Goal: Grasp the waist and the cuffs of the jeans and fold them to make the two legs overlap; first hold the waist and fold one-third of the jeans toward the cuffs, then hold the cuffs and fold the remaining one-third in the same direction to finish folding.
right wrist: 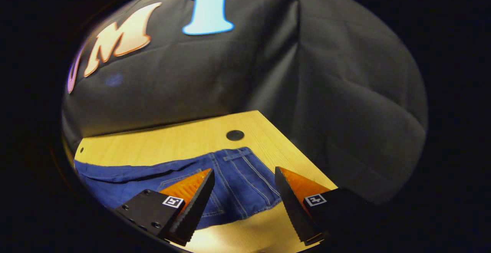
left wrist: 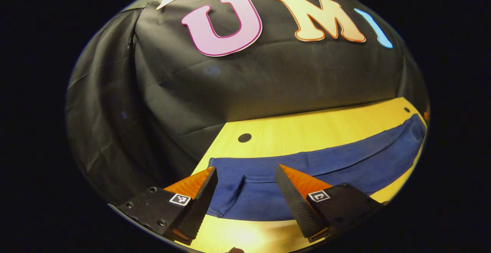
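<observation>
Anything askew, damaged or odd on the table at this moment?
Nothing stands out. The jeans lie flat across the wooden table, and the left gripper and right gripper are open above them.

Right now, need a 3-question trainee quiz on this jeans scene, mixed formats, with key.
1. True or false: the left claw is shut on the jeans.
2. Multiple choice: in the right gripper view, what lies ahead of the right claw? A) a cuff B) the waist end with stitched seams C) bare table only
3. Fill in: the jeans lie flat on a wooden ____.

Key: 1 false, both claws are open and hold nothing; 2 B; 3 table.
</observation>
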`<action>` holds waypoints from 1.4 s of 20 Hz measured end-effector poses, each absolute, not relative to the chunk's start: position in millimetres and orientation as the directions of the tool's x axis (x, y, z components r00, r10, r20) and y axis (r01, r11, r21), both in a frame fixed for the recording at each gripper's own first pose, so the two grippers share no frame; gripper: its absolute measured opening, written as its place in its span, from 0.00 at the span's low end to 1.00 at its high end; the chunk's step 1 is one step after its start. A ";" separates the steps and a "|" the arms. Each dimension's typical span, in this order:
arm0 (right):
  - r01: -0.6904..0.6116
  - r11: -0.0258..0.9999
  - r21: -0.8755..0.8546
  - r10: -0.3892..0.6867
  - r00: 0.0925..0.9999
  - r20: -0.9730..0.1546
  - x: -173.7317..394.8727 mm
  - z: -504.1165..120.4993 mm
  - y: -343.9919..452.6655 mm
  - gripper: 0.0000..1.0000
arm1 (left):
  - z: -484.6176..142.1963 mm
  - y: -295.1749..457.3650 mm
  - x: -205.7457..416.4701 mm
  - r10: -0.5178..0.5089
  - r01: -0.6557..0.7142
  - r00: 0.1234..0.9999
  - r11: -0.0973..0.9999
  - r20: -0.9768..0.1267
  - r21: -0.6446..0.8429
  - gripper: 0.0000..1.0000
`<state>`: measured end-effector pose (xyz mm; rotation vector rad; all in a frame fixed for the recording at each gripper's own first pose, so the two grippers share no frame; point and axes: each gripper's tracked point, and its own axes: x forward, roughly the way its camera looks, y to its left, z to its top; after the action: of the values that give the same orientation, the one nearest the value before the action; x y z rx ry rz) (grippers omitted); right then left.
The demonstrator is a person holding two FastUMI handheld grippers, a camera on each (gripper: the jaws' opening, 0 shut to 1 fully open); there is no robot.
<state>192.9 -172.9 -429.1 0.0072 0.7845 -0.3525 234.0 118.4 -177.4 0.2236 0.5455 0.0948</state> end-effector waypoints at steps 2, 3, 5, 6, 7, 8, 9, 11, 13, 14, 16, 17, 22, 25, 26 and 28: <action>0.386 0.917 -0.100 -0.334 0.605 -0.723 183.2 -444.5 -187.4 1.00 | -153.2 116.6 232.9 0.143 -0.039 0.861 0.975 -0.488 0.218 0.95; 0.414 0.906 -0.093 -0.341 0.579 -0.741 176.3 -452.0 -191.3 0.99 | -148.3 112.4 233.0 0.132 -0.031 0.864 0.977 -0.487 0.209 0.95; 0.448 0.888 -0.106 -0.359 0.529 -0.769 166.1 -467.6 -198.1 0.95 | -146.6 111.8 231.7 0.122 -0.012 0.861 0.975 -0.494 0.221 0.95; 0.459 0.883 -0.099 -0.354 0.511 -0.784 163.8 -474.5 -199.0 0.96 | -150.4 111.5 232.7 0.123 -0.004 0.860 0.972 -0.495 0.236 0.95; 0.468 0.879 -0.092 -0.344 0.487 -0.803 160.7 -483.2 -196.6 0.99 | -149.2 112.0 234.3 0.126 0.002 0.859 0.968 -0.496 0.249 0.95; 0.475 0.875 -0.095 -0.335 0.452 -0.826 155.9 -493.2 -193.7 0.96 | -148.2 110.9 233.8 0.128 0.004 0.858 0.967 -0.497 0.257 0.95; 0.489 0.868 -0.082 -0.324 0.434 -0.841 153.1 -495.0 -191.8 0.96 | -146.8 110.2 235.4 0.129 0.003 0.857 0.967 -0.498 0.256 0.95; 0.521 0.852 -0.040 -0.306 0.436 -0.846 152.4 -499.7 -191.5 0.99 | -144.9 109.7 234.0 0.129 -0.004 0.860 0.969 -0.494 0.247 0.95; 0.500 0.866 0.004 -0.270 0.475 -0.838 158.3 -501.0 -188.1 0.75 | -145.1 109.2 233.8 0.128 -0.005 0.857 0.971 -0.500 0.239 0.94; 0.474 0.881 0.007 -0.248 0.473 -0.845 156.8 -499.6 -187.0 0.59 | -144.3 108.9 234.7 0.125 -0.005 0.856 0.972 -0.502 0.234 0.95; 0.451 0.892 0.026 -0.224 0.492 -0.841 160.6 -496.8 -185.1 0.27 | -146.8 106.0 235.8 0.122 -0.005 0.854 0.974 -0.505 0.227 0.95; 0.451 0.892 0.036 -0.216 0.494 -0.843 159.3 -498.2 -183.5 0.21 | -148.6 101.3 236.2 0.118 -0.002 0.853 0.975 -0.509 0.222 0.95; 0.485 0.874 0.038 -0.248 0.511 -0.823 161.0 -488.9 -194.5 0.07 | -150.2 91.0 239.2 0.118 0.011 0.846 0.971 -0.520 0.239 0.95; 0.518 0.855 0.036 -0.269 0.501 -0.822 162.8 -493.3 -187.2 0.07 | -152.3 85.2 240.9 0.115 0.011 0.843 0.973 -0.526 0.230 0.95; 0.525 0.851 0.025 -0.284 0.498 -0.819 162.0 -492.5 -186.7 0.06 | -153.3 82.7 241.8 0.108 0.014 0.843 0.975 -0.526 0.223 0.95; 0.528 0.849 0.008 -0.305 0.502 -0.809 164.3 -489.6 -181.9 0.06 | -156.9 78.4 240.7 0.091 0.029 0.838 0.977 -0.538 0.210 0.95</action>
<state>164.3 -181.9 -489.6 0.2696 0.9153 -0.5104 240.7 78.4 -156.9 0.2137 0.5776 0.0329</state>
